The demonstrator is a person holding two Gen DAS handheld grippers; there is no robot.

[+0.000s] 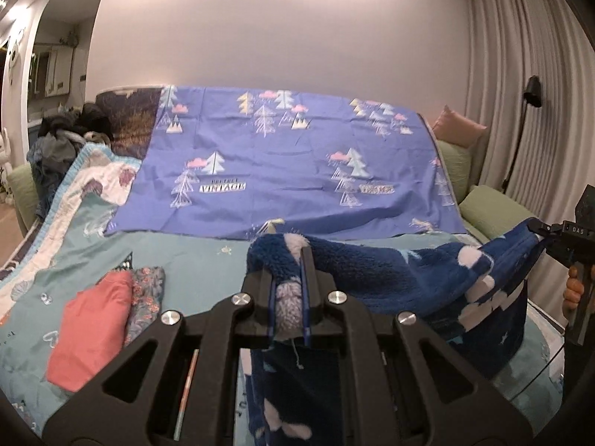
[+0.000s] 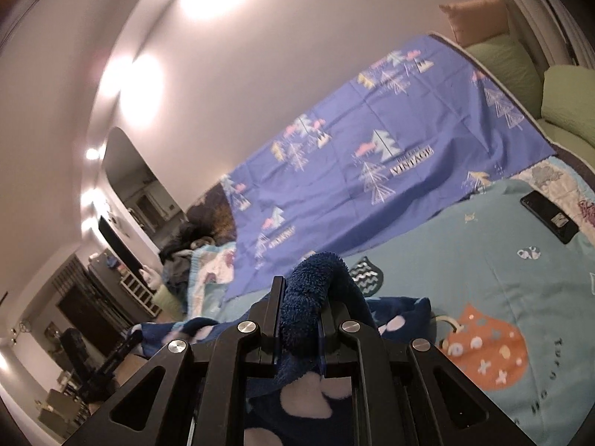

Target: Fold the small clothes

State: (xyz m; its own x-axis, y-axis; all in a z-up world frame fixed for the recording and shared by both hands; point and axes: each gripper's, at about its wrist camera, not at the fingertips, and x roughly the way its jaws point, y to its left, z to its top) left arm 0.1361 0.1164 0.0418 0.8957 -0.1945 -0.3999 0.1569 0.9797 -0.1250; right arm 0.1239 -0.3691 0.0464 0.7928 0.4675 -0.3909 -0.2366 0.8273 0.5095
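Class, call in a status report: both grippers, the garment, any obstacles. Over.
Left gripper and right gripper both shut on blue fleece garment. Garment stretched between them above teal bedspread. Folded pink garment and phone lie aside.

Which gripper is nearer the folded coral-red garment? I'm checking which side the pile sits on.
Left. The left gripper hangs just right of the folded coral-red garment; the right gripper is far across the bed.
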